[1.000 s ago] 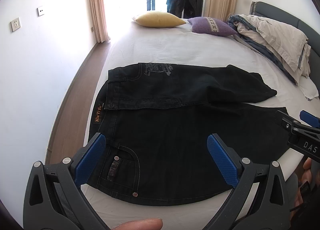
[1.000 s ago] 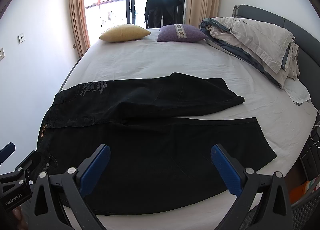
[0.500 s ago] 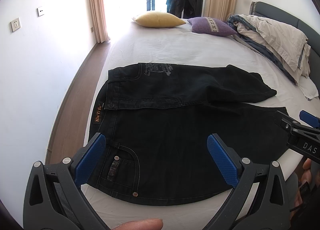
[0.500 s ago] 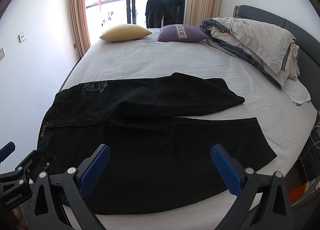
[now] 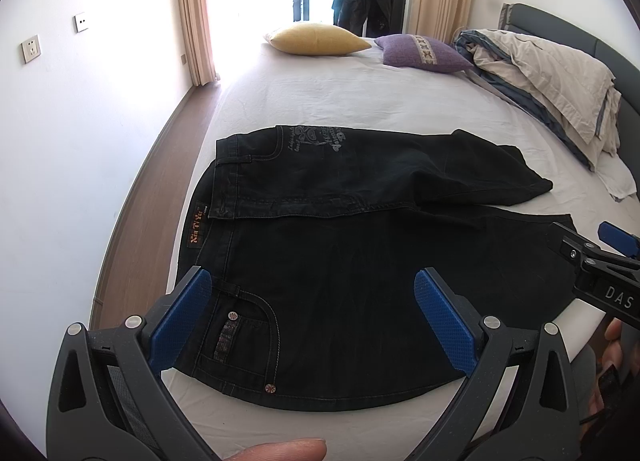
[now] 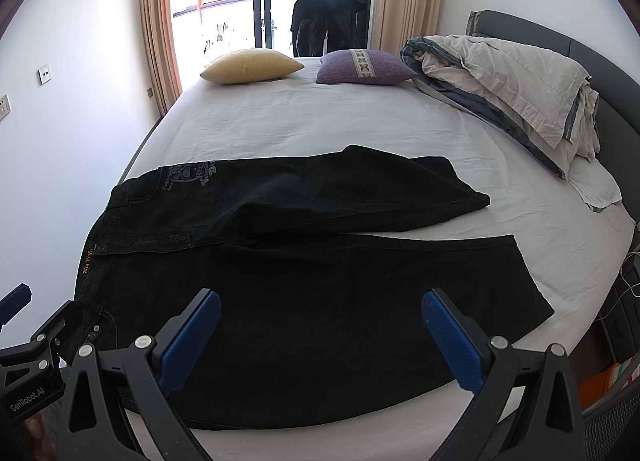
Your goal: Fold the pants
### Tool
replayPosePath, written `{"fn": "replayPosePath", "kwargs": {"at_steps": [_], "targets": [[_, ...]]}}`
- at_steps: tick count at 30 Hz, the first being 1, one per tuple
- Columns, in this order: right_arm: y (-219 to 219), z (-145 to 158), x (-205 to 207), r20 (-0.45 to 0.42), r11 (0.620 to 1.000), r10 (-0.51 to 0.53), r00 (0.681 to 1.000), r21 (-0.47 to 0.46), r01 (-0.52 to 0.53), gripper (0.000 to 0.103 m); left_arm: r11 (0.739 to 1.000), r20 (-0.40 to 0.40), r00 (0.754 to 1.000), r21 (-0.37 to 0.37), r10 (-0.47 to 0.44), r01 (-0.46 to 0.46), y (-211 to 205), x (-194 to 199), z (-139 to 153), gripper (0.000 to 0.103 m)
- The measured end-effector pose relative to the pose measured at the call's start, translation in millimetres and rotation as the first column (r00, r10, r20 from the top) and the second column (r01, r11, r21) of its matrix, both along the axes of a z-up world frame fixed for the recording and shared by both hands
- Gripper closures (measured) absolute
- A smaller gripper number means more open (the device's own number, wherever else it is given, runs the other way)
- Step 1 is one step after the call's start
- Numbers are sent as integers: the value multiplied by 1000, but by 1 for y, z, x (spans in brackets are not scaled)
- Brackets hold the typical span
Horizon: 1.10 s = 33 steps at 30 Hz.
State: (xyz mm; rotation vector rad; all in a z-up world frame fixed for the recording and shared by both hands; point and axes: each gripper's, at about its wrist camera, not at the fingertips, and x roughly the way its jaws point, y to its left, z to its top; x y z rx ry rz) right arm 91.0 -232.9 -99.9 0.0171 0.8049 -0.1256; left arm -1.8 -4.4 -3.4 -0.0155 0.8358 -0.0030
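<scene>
Black jeans [image 5: 340, 261] lie spread flat on the white bed, waist to the left, legs to the right; they also show in the right wrist view [image 6: 320, 281]. The far leg is twisted over at the crotch, and its hem ends short of the near leg's. My left gripper [image 5: 312, 301] is open and empty, above the near waist and front pocket. My right gripper [image 6: 320, 321] is open and empty, above the middle of the near leg. Each gripper shows at the edge of the other's view.
The white bed [image 6: 320, 129] reaches back to a yellow pillow [image 6: 252, 65] and a purple pillow [image 6: 364, 67]. A folded beige duvet [image 6: 512, 77] lies along the right by the grey headboard. A wall and wood floor [image 5: 160, 181] run along the left. Balcony door behind.
</scene>
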Motion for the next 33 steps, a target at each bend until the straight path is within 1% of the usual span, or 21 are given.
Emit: {"fn": "replayPosePath", "kwargs": {"at_steps": [22,29,33], "targets": [[7,0,-4,-5,1000,5,1000,0,-5,0,1000,-2,1000,-1,-2,2,-1,-4,-1,0],[11,-5,-2,-11,1000,11,1000,1,-11,0,1000,-13,1000,-5,-1,1,0,-5,-8,0],[9,-9,2,-19,1000,19,1000,3,-19,0,1000,-24,1000,-14,-1,0,2,2,-13,0]]}}
